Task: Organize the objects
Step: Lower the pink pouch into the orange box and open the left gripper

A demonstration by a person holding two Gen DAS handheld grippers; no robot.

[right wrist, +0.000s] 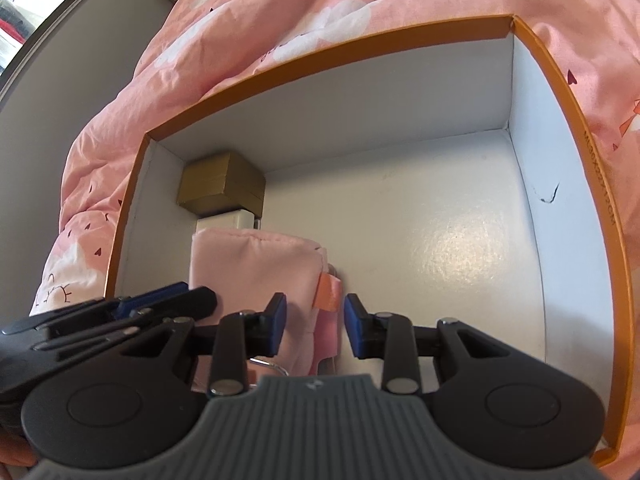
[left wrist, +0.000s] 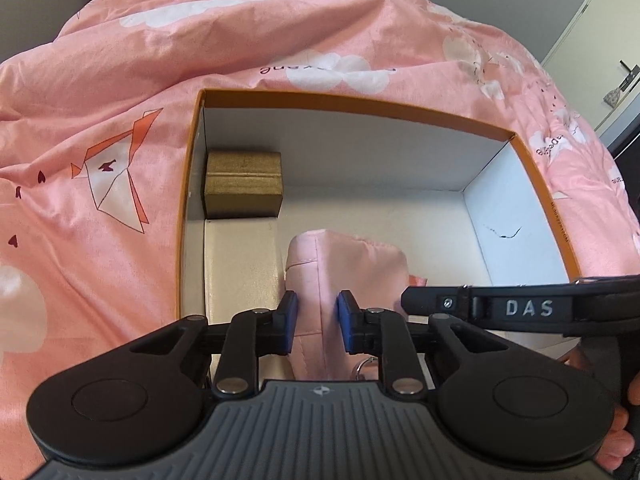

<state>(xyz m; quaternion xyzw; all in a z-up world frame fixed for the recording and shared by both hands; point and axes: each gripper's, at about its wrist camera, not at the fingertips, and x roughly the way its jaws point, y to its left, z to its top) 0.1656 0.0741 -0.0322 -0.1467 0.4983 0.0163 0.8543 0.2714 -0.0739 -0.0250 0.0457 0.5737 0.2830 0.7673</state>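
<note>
The left gripper (left wrist: 316,320) fingers pinch the soft, light pink pouch (left wrist: 344,264) at 6 o'clock in the orange box (left wrist: 360,102), the right gripper (right wrist: 315,326) fingers grip its floppy edge, gold box (left wrist: 243,184) at 11 o'clock.

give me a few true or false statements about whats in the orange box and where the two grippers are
1. The gold box sits in a far corner of the orange box. True.
2. The pink pouch lies outside on the bedspread. False: it is inside the orange box.
3. A white box lies just in front of the gold box. True.
4. The right half of the orange box floor is packed with items. False: it is bare.
5. Both the left gripper and right gripper are at the pouch. True.
</note>
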